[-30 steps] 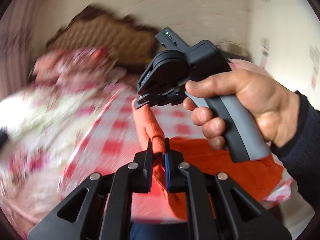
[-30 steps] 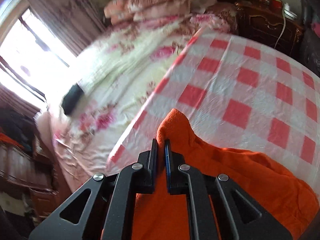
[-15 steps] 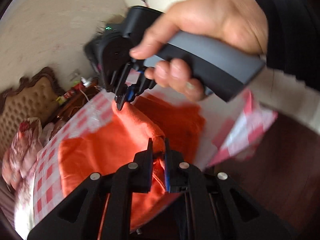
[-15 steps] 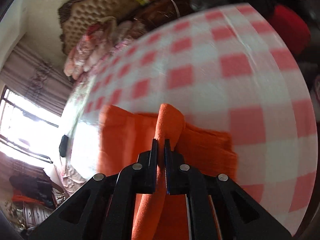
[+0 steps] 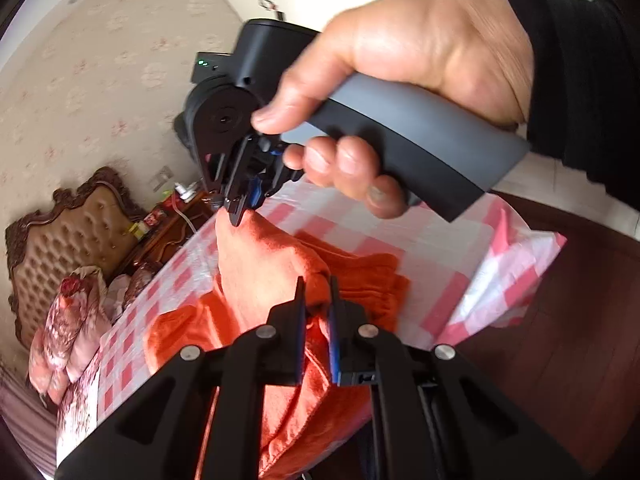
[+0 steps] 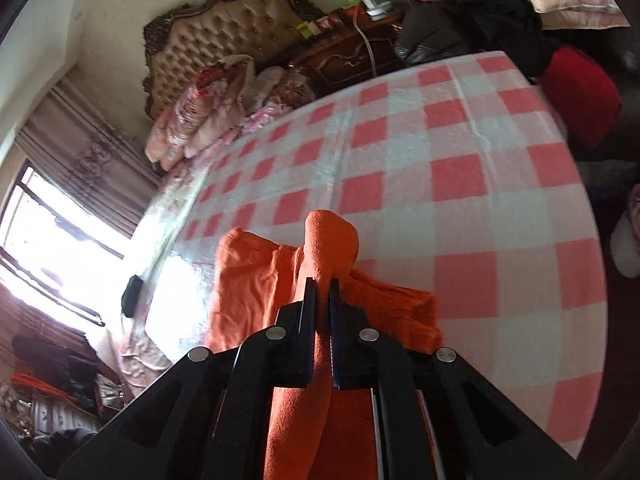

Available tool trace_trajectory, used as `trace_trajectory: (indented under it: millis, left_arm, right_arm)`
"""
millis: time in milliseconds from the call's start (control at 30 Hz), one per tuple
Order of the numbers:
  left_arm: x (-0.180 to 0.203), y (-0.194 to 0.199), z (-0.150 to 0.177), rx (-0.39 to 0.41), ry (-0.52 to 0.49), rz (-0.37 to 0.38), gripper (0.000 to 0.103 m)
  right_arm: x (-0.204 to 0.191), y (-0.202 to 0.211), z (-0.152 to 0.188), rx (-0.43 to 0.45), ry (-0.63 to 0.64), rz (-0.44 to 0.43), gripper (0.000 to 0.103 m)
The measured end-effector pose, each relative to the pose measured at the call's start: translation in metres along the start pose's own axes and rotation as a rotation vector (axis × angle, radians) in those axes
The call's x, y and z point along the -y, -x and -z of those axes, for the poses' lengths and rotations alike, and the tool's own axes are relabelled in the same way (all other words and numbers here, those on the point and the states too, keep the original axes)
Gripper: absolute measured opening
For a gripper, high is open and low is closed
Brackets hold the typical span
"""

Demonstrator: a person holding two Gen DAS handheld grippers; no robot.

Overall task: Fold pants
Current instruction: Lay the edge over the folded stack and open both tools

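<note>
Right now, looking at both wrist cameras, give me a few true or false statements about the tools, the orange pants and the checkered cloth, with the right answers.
1. Both tools are clamped on the orange pants. True: the left tool and the right tool each pinch fabric.
2. The pants lie flat, fully folded. False: held parts are lifted.
3. The pants are over a red-and-white checkered cloth. True.
4. The right hand is empty. False: it grips the right tool's handle.
5. The headboard is blue. False: tan, tufted.
</note>
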State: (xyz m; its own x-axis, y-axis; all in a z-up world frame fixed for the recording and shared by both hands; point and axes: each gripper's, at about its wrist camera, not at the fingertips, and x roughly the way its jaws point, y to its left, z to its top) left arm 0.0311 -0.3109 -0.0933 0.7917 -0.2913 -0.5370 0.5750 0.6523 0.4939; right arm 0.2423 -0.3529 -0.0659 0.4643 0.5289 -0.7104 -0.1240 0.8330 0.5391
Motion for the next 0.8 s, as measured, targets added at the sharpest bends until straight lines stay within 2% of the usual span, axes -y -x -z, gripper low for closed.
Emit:
trace_trajectory:
  millis: [67,100,133,200,233,300,333,400,433,500,533,600,667,733,800]
  left_arm:
    - [0.011,-0.012,0.003,-0.031,-0.025,0.018,0.009]
    - [0.017,-0.018,0.006,-0.048,-0.032,0.036,0.013]
    - [0.022,-0.021,0.009,-0.036,-0.026,0.087,0.017]
    - [0.024,-0.016,0.01,-0.01,-0.029,0.142,0.049]
    - [0.022,-0.01,0.01,0.012,-0.013,0.173,0.052]
    - [0.011,0.004,0.012,0.045,0.022,0.225,0.054]
    - [0.001,0.014,0.015,0.066,0.05,0.24,0.055]
    - [-0.029,0.032,0.025,0.085,0.15,0.272,0.061]
    - [-0.053,0.039,0.033,0.076,0.237,0.281,0.061]
    - [-0.115,0.046,0.061,0.039,0.489,0.288,0.061]
    - [-0.143,0.045,0.078,0.016,0.612,0.289,0.061]
    - [-0.205,0.032,0.131,-0.06,0.905,0.294,0.059]
    - [-0.239,0.018,0.173,-0.123,1.085,0.286,0.054]
    - [-0.258,0.005,0.209,-0.17,1.218,0.379,0.053]
    - [-0.254,-0.003,0.231,-0.216,1.315,0.491,0.052]
  right_arm:
    - [0.019,-0.003,0.007,-0.016,-0.016,0.017,0.007]
    - [0.028,-0.01,0.011,-0.025,-0.017,0.053,0.007]
    - [0.034,-0.014,0.012,-0.025,-0.022,0.079,0.01]
    - [0.045,-0.015,0.017,-0.006,-0.042,0.088,0.013]
    - [0.046,-0.013,0.019,0.015,-0.035,0.106,0.015]
    - [0.045,-0.006,0.023,0.051,-0.003,0.178,0.028]
    - [0.04,0.001,0.024,0.083,0.027,0.259,0.035]
    - [0.033,0.016,0.029,0.135,0.049,0.4,0.036]
    - [0.029,0.025,0.035,0.154,0.047,0.421,0.036]
    - [0.02,0.037,0.049,0.17,0.039,0.367,0.04]
    - [0.014,0.039,0.06,0.156,0.042,0.328,0.054]
    - [0.009,0.034,0.077,0.13,0.051,0.337,0.072]
    - [0.013,0.027,0.086,0.103,0.027,0.336,0.072]
    - [0.021,0.016,0.093,0.07,-0.023,0.311,0.072]
    - [0.024,0.01,0.098,0.048,-0.042,0.311,0.072]
